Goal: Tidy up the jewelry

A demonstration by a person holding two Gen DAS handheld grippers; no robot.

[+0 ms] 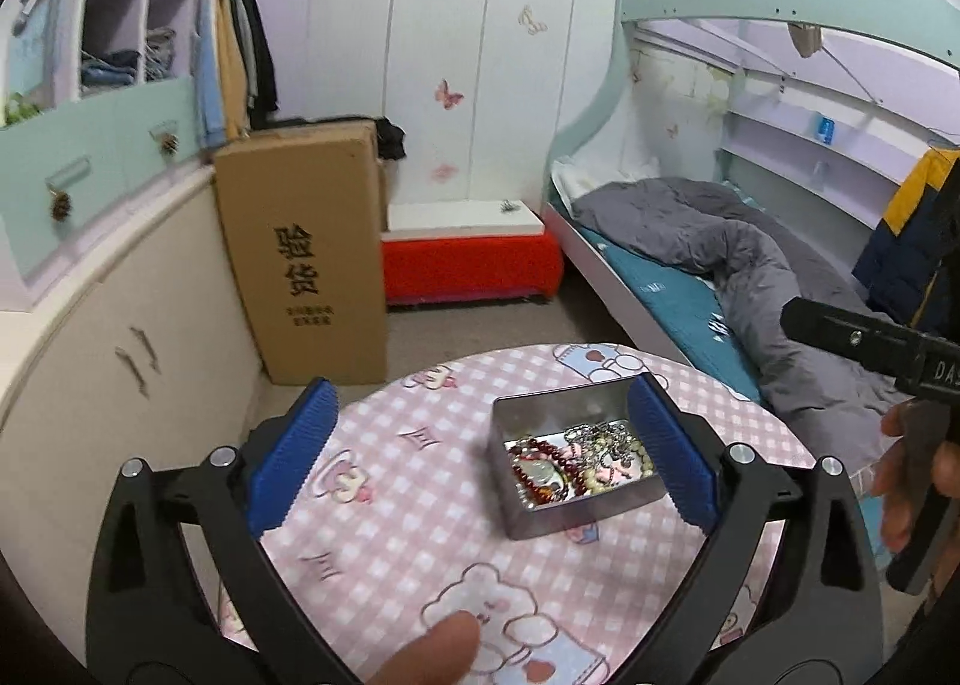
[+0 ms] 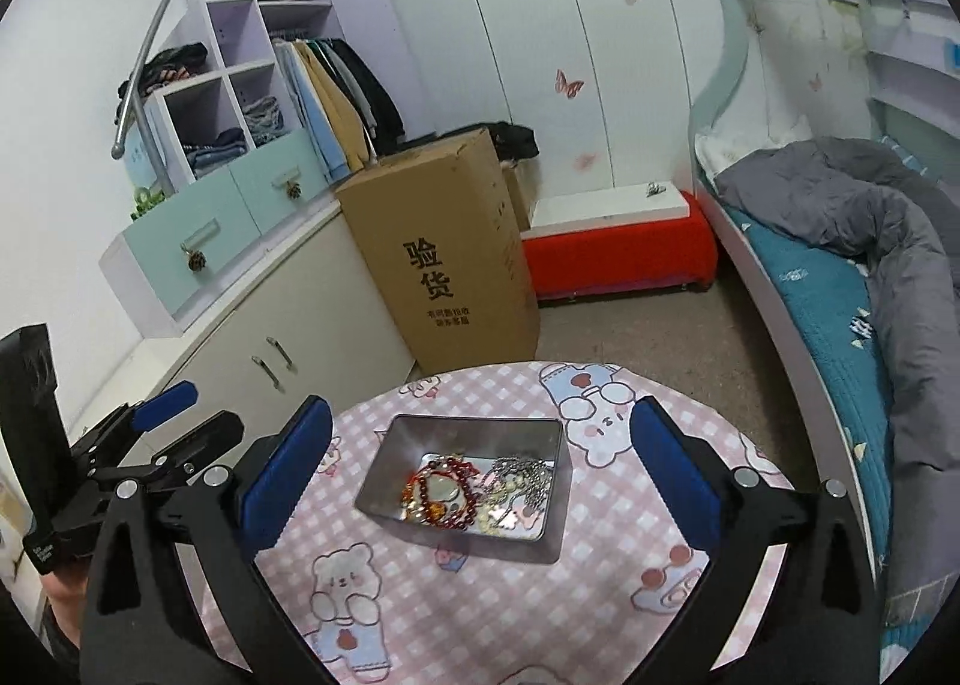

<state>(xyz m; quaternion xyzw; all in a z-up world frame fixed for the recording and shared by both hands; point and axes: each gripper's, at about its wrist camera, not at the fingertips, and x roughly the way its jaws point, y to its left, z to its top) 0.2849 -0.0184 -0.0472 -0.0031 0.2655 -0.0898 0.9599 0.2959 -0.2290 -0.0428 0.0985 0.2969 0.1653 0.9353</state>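
A shallow metal tin (image 1: 528, 517) (image 2: 414, 433) stands on a round table with a pink checked cartoon cloth (image 1: 420, 553) (image 2: 600, 553). Inside lies a tangle of jewelry: red bead bracelets (image 1: 543, 454) (image 2: 447, 475), a silver chain (image 1: 606, 439) (image 2: 522, 475) and pale beads. My left gripper (image 1: 480, 457) is open and empty above the table; the tin sits just inside its right finger. My right gripper (image 2: 480, 469) is open and empty, hovering with the tin between its fingers. The left gripper also shows at the left edge of the right wrist view (image 2: 150, 433).
A tall cardboard box (image 1: 306, 259) (image 2: 450, 265) stands beyond the table beside a cream cabinet (image 2: 252, 337). A red bench (image 1: 474, 259) (image 2: 618, 253) sits by the wall. A bunk bed with grey duvet (image 1: 750, 265) (image 2: 870, 241) is on the right.
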